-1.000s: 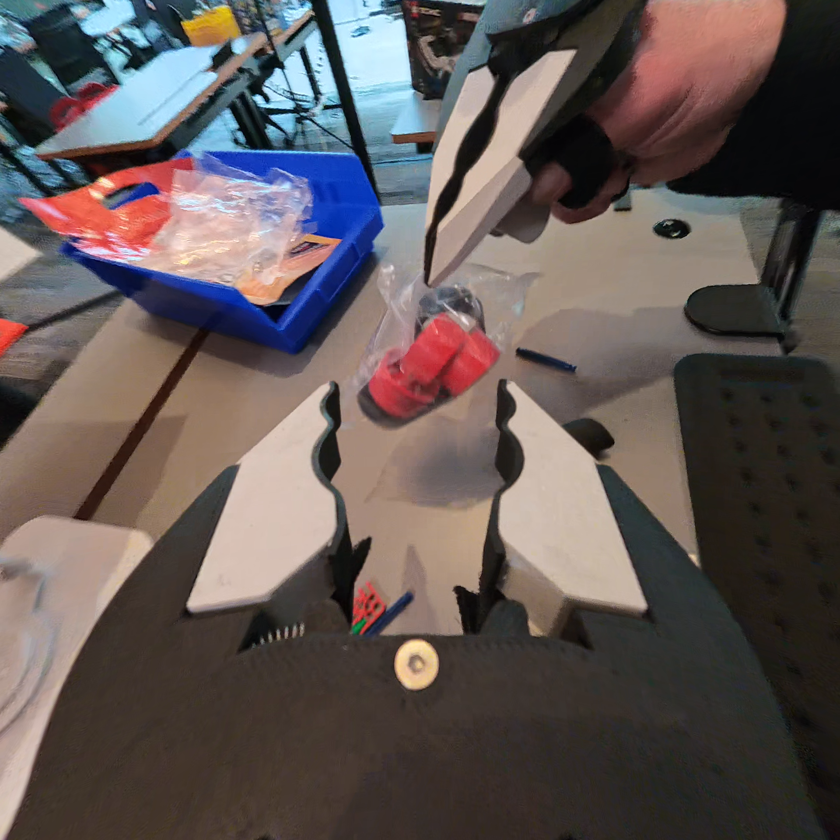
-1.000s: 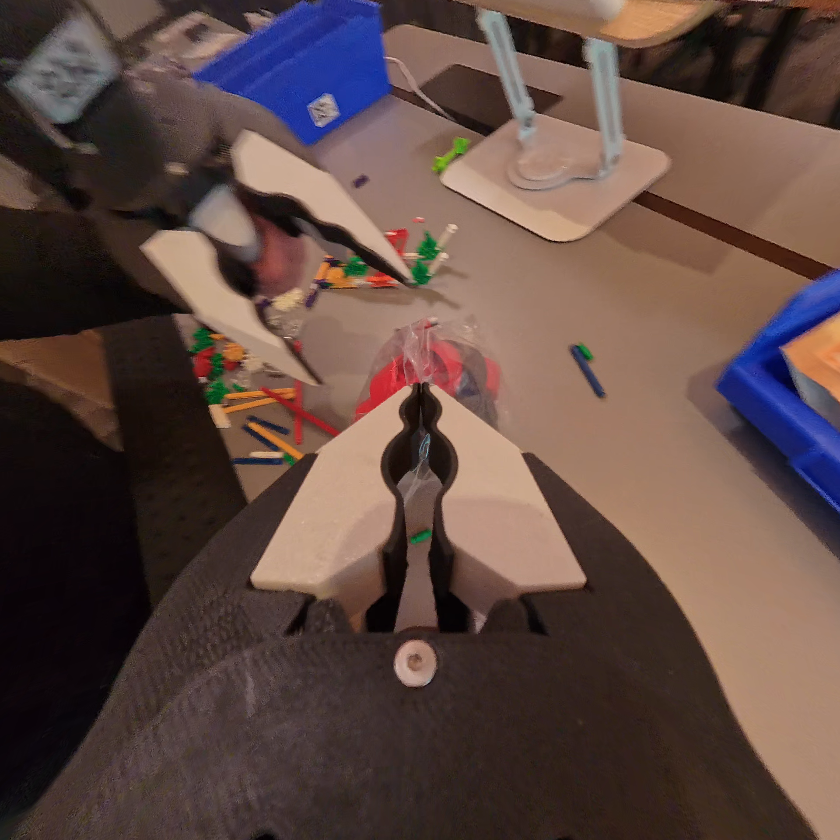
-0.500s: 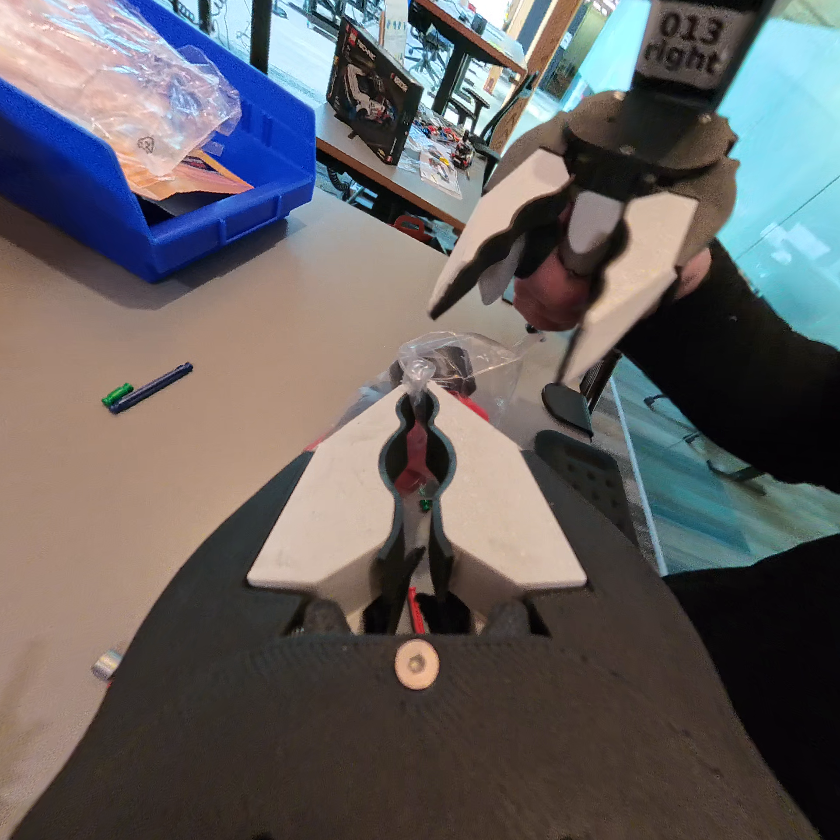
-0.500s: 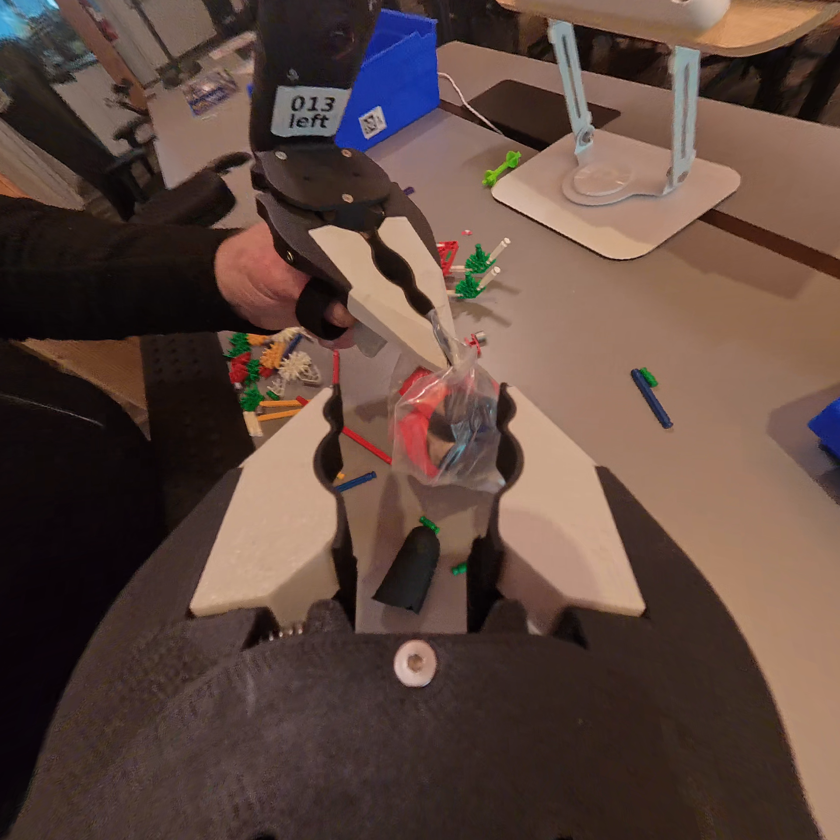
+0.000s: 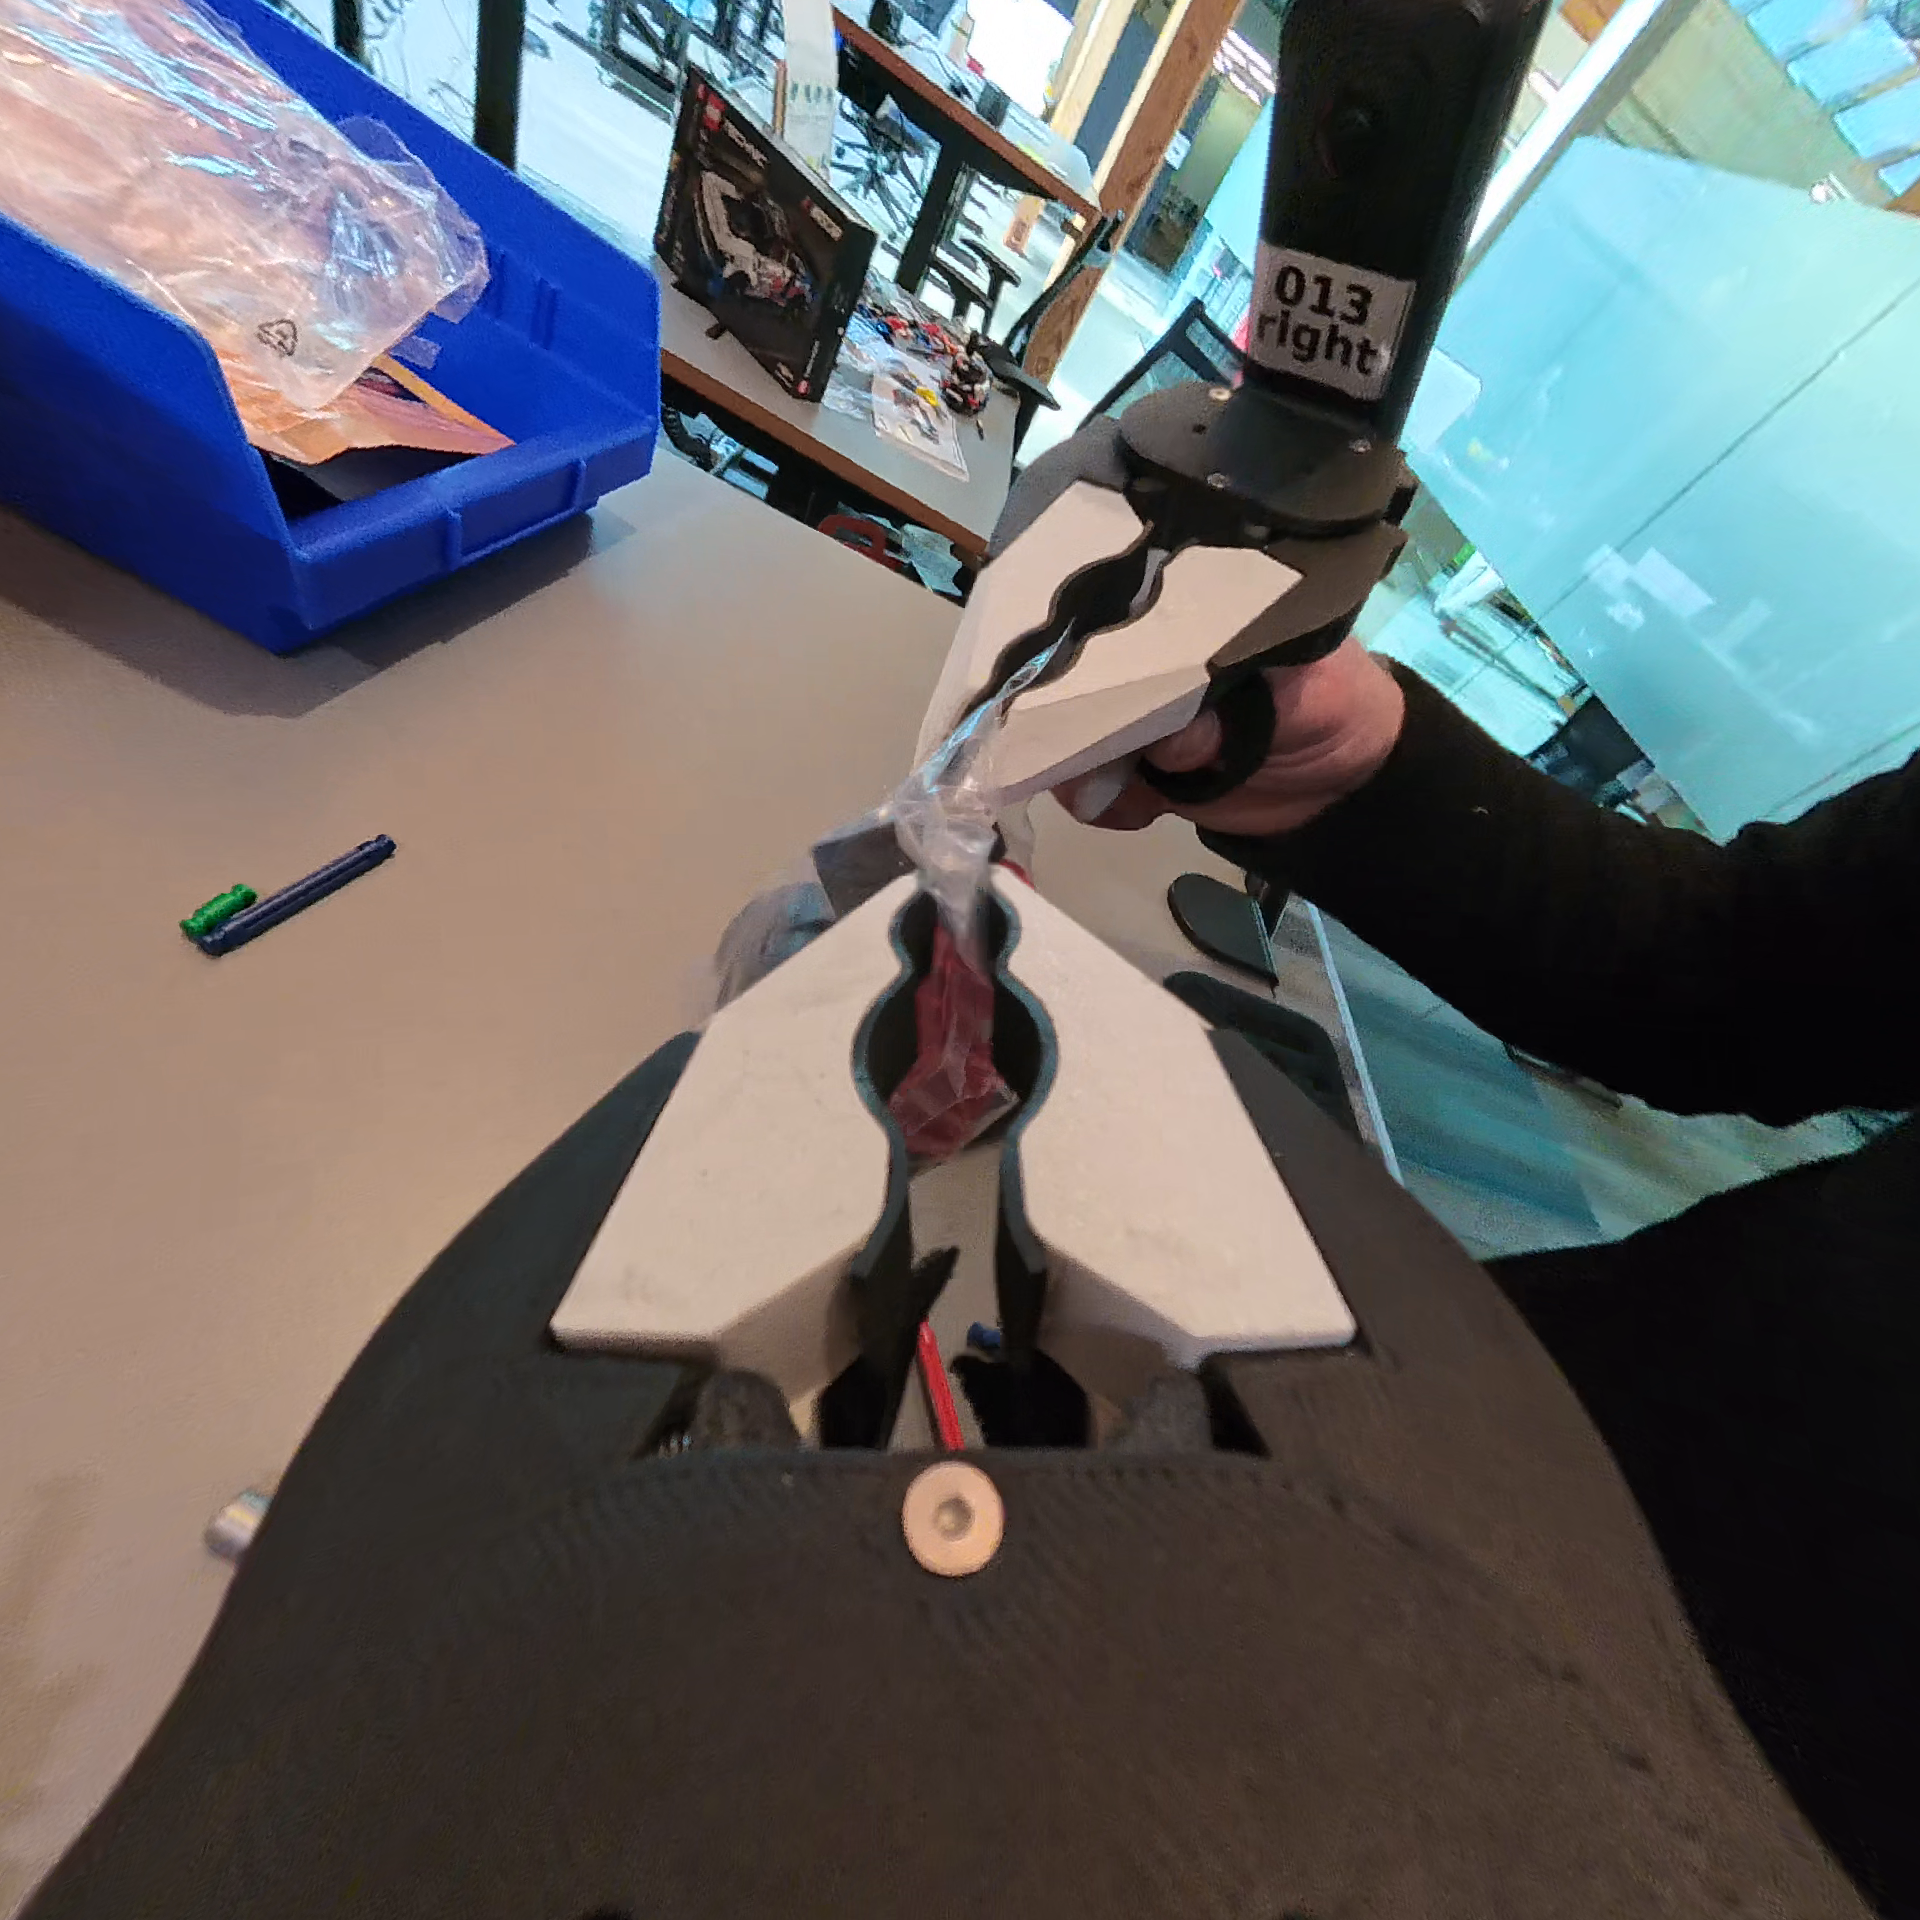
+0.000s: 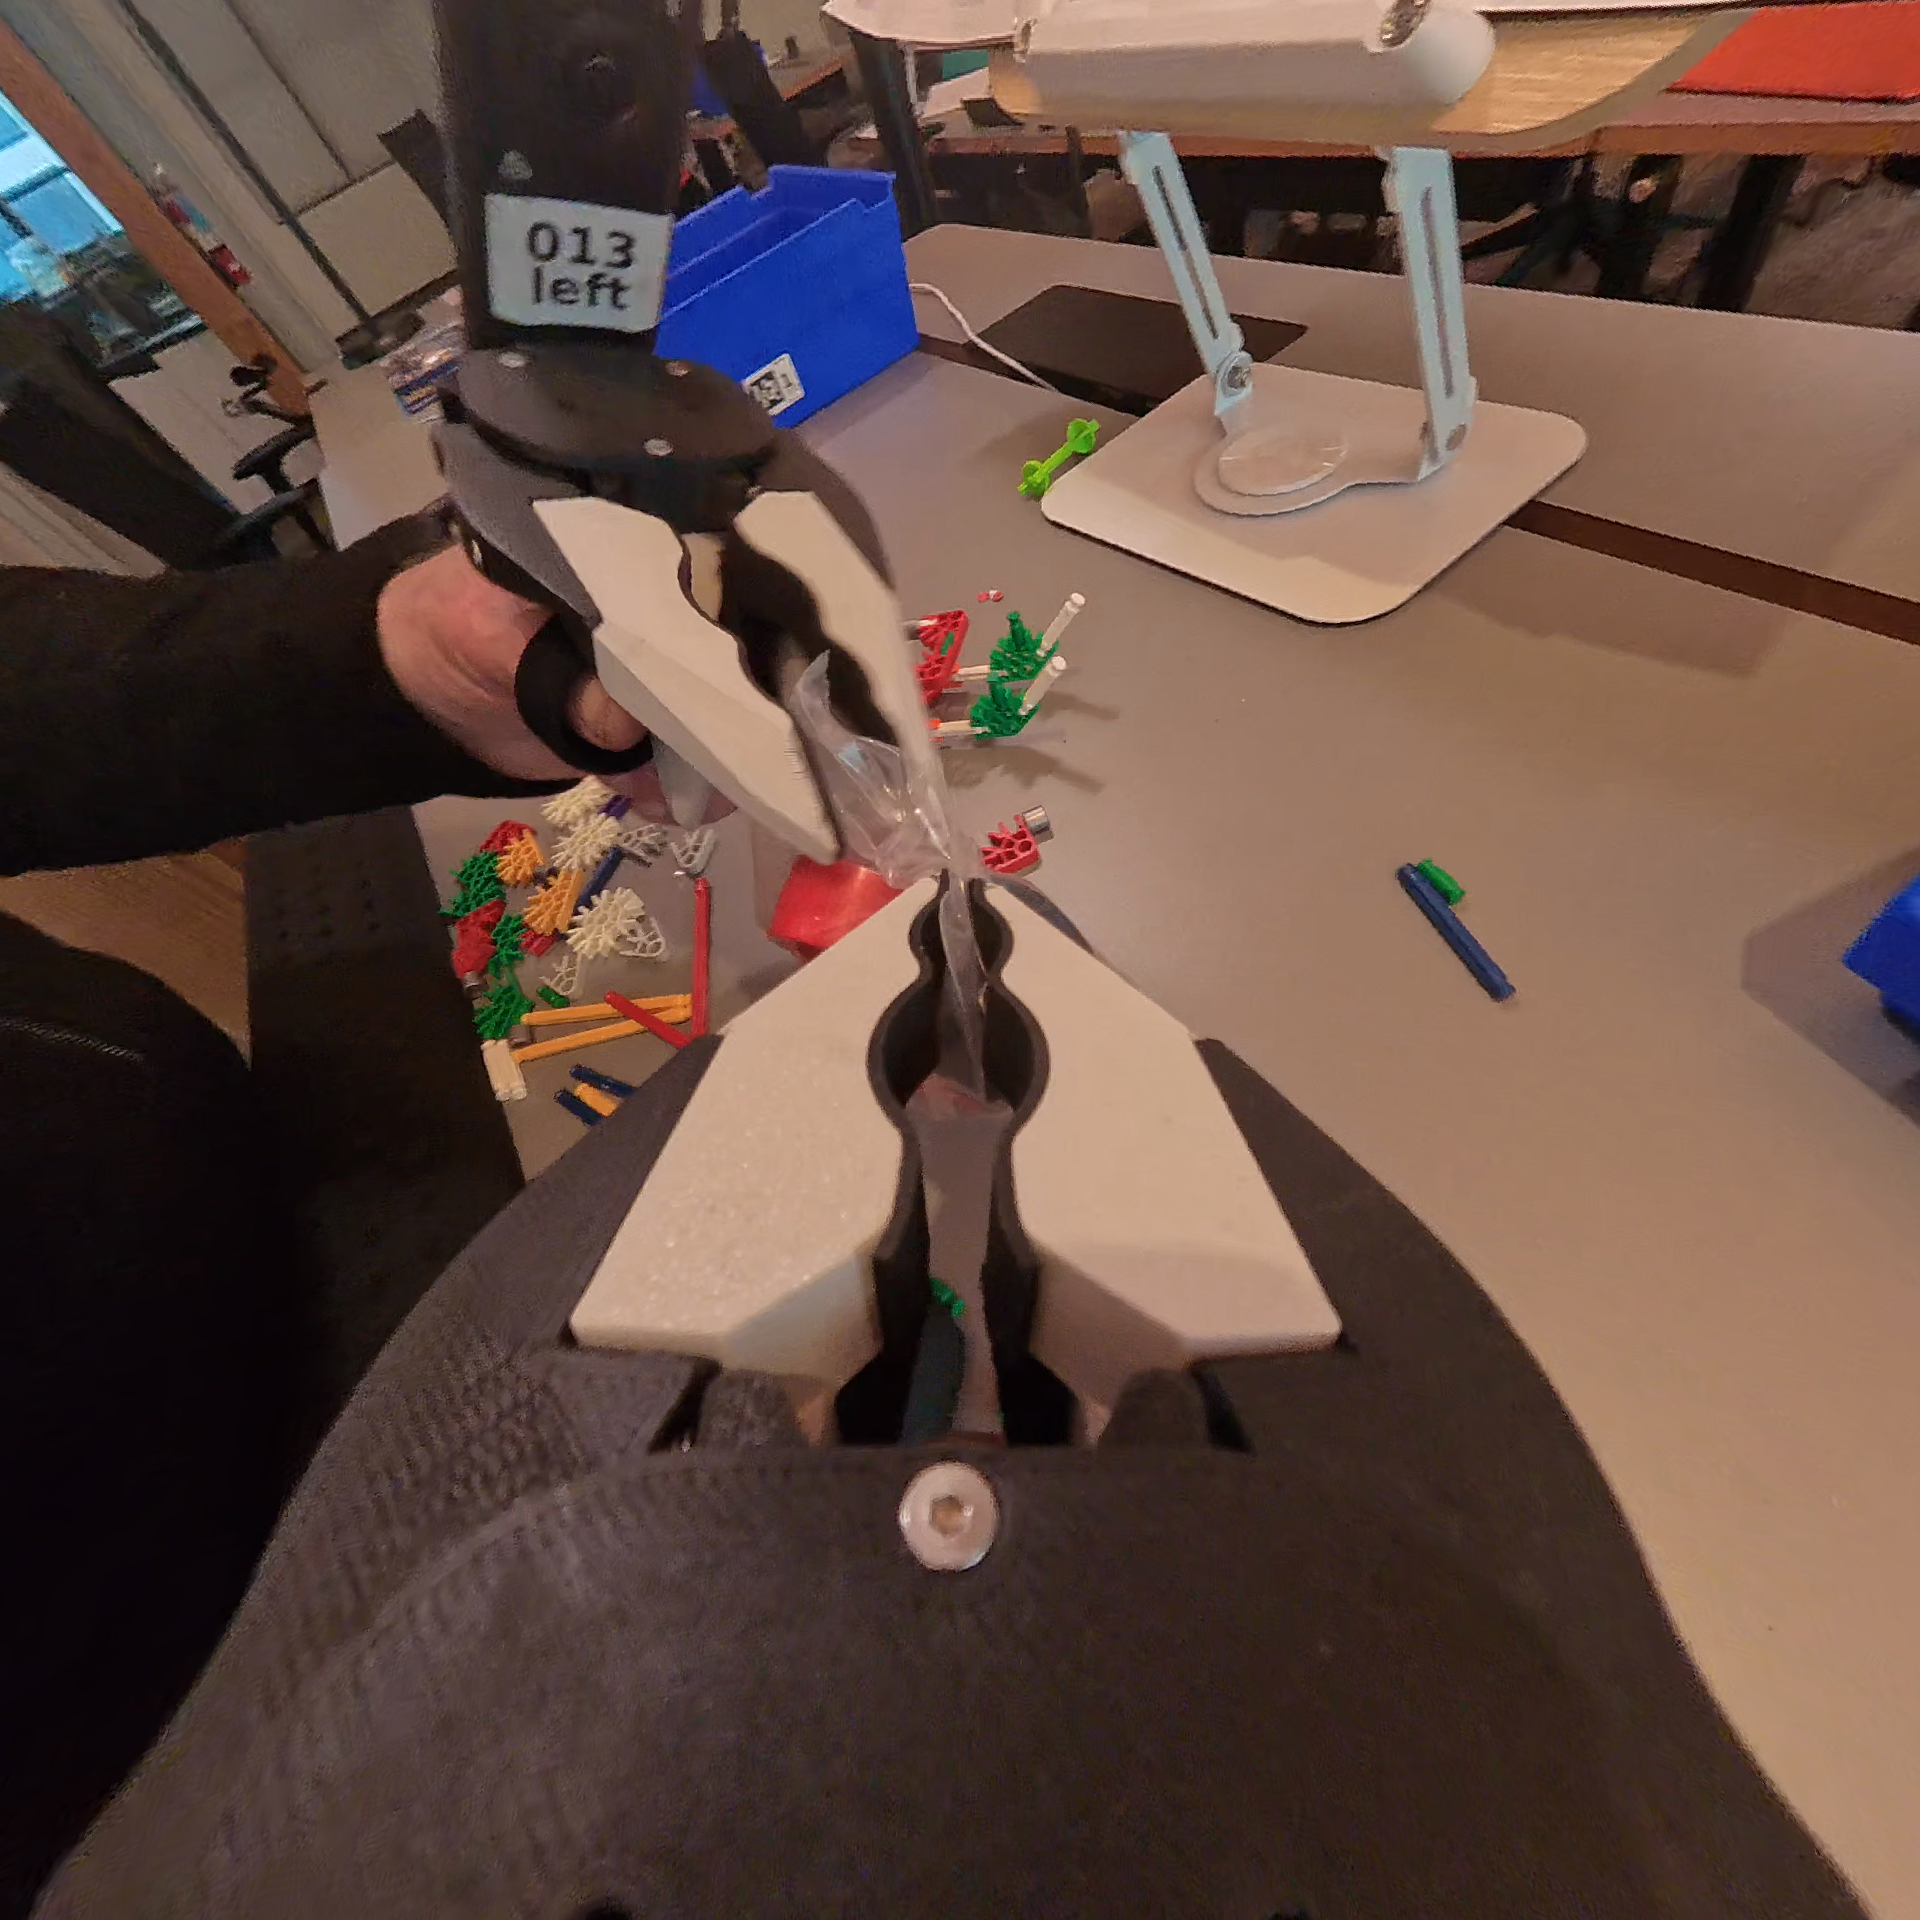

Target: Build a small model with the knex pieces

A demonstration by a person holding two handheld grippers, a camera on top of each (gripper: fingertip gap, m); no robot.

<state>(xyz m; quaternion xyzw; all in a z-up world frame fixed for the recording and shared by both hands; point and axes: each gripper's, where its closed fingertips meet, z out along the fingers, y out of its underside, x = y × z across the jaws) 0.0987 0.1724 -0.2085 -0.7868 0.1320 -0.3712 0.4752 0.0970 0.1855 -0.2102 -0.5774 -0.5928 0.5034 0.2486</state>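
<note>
Grippers left (image 5: pixel 951 883) and right (image 6: pixel 951 894) both pinch clear plastic bag (image 5: pixel 940 821) above table (image 5: pixel 468 779).

A white label (image 5: pixel 1320 322) with dark print sits on the black handle above the right tongs (image 5: pixel 940 774), and a like label (image 6: pixel 577 265) on the handle above the left tongs (image 6: pixel 878 831). A black printed box (image 5: pixel 758 239) stands on a far table. A small triangle mark (image 5: pixel 278 335) shows on the clear wrap (image 5: pixel 260 239) in the blue bin (image 5: pixel 436 520), and a white code sticker (image 6: pixel 774 387) is on another blue bin (image 6: pixel 800 291) on the surface (image 6: pixel 1558 1039).
</note>
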